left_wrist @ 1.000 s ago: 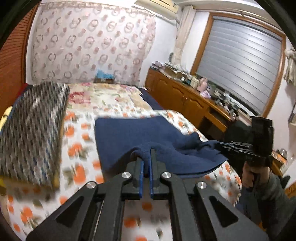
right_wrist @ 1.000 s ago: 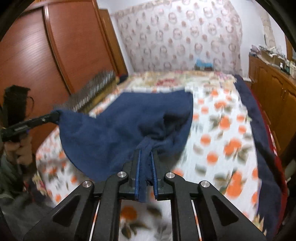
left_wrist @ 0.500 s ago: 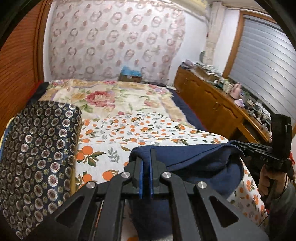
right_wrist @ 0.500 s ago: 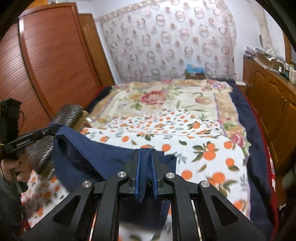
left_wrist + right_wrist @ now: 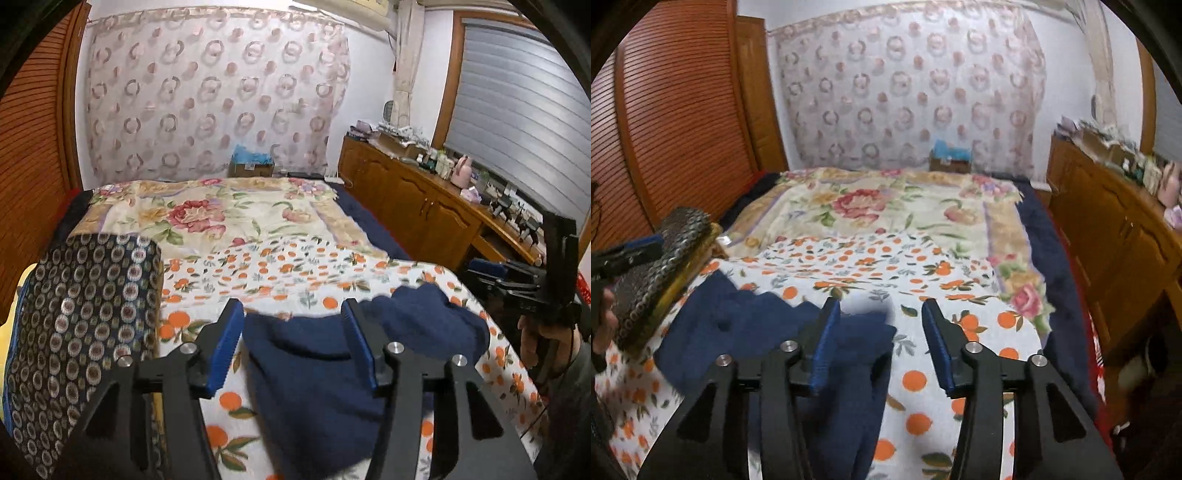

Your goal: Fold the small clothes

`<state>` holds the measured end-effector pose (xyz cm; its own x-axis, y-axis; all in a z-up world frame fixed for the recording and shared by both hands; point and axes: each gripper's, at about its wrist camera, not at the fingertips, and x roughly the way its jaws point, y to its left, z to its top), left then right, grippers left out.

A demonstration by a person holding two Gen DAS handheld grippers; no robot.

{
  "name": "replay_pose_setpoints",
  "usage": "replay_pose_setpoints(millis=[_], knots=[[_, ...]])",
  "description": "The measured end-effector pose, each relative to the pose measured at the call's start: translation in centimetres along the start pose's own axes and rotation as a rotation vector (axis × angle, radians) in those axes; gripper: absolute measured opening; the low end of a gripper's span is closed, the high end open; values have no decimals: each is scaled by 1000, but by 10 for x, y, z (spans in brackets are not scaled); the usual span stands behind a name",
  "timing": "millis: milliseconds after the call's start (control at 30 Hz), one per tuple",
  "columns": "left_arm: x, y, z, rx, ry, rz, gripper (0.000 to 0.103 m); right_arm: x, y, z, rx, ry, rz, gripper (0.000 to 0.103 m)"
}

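A dark blue garment [image 5: 317, 365] lies bunched on the orange-print sheet [image 5: 280, 269] at the near end of the bed. My left gripper [image 5: 293, 332] is opening, its blue pads apart and clear of the cloth, whose folded edge lies below and between them. The same garment [image 5: 746, 332] appears in the right wrist view, left of centre. My right gripper [image 5: 881, 334] is opening too, the garment's corner loose by its left pad. Each gripper shows at the other view's edge: the right gripper [image 5: 491, 273] and the left gripper [image 5: 631, 251].
A dark patterned folded quilt [image 5: 85, 317] sits on the bed's left side. A floral blanket [image 5: 214, 214] covers the far half. A wooden sideboard [image 5: 424, 206] with clutter runs along the right, a slatted wardrobe [image 5: 672, 122] along the left. A person's hand [image 5: 546, 339] holds the right gripper.
Both grippers carried the garment's near edge toward the far side, folding it over, then opened and let go. The cloth now lies loose on the sheet.
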<state>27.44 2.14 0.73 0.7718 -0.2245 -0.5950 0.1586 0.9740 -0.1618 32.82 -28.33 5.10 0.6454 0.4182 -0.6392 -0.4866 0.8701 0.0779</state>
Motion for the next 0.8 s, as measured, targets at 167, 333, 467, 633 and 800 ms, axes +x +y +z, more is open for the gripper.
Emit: replay_pose_setpoints(millis=[167,333,467,633,800], knots=[[25,4,-20,0,109,46,54,22,10,-10,-15,76,40,60],[53,14,-38,-37,202,54,54,52,11,-22,11,165,47,61],[65,17,-46,-63,240,35,54,62,5,-31,28,204,41,67],[72,20,-54,-89,267,-8,55,69,-2,-38,79,238,69,72],[71,22,-55,-109,260,-40,54,72,-6,-39,125,265,111,73]])
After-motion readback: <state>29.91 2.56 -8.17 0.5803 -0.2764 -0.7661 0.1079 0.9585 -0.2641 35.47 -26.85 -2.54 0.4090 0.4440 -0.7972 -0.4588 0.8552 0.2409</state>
